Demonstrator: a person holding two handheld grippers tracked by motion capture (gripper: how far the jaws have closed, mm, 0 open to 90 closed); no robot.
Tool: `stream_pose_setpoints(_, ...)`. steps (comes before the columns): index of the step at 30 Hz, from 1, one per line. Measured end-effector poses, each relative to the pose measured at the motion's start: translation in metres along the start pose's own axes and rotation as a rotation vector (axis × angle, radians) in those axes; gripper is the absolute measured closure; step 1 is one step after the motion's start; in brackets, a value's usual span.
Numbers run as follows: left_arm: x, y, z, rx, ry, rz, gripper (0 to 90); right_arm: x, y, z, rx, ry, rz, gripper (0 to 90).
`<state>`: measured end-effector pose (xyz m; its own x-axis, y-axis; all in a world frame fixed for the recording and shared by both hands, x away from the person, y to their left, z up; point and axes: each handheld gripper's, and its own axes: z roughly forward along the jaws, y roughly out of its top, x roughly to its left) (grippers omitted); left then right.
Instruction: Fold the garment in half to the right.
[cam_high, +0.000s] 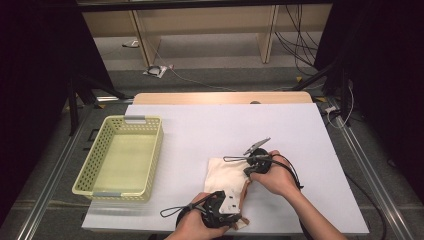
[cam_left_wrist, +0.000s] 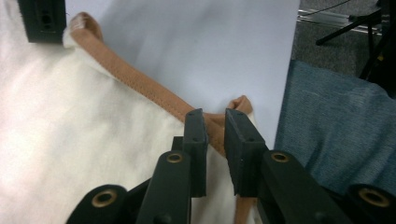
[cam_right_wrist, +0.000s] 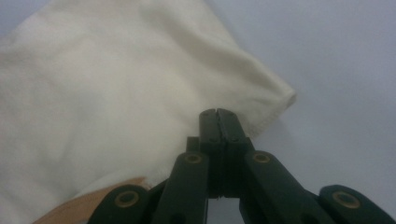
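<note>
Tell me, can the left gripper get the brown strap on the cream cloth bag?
Probably yes. The left gripper already has the brown strap of the cream cloth bag between its slightly parted jaws, with nothing in between.

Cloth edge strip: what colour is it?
Tan brown strip on cream cloth, clearest in the left gripper view.

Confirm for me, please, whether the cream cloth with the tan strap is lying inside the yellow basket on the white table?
Not inside. The high view shows the cream cloth lying on the white table, to the right of the yellow basket and apart from it. The tan strap is right.
</note>
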<state>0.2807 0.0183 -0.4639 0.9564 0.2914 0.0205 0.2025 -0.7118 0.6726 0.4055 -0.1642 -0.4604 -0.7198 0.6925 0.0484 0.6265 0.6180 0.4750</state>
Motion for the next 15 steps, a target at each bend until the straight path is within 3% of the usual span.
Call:
stream_pose_setpoints(9,-0.0005,-0.0044,-0.0069,-0.013,0.002,-0.013,76.3,-0.0029,-0.0029,0.0056,-0.001,0.005,0.012,90.0)
stream_pose_setpoints(15,0.0007,-0.0066,-0.0113,-0.035,0.0,-0.02,72.9,-0.002,-0.0039,-0.0004,-0.043,0.001,0.017,88.5)
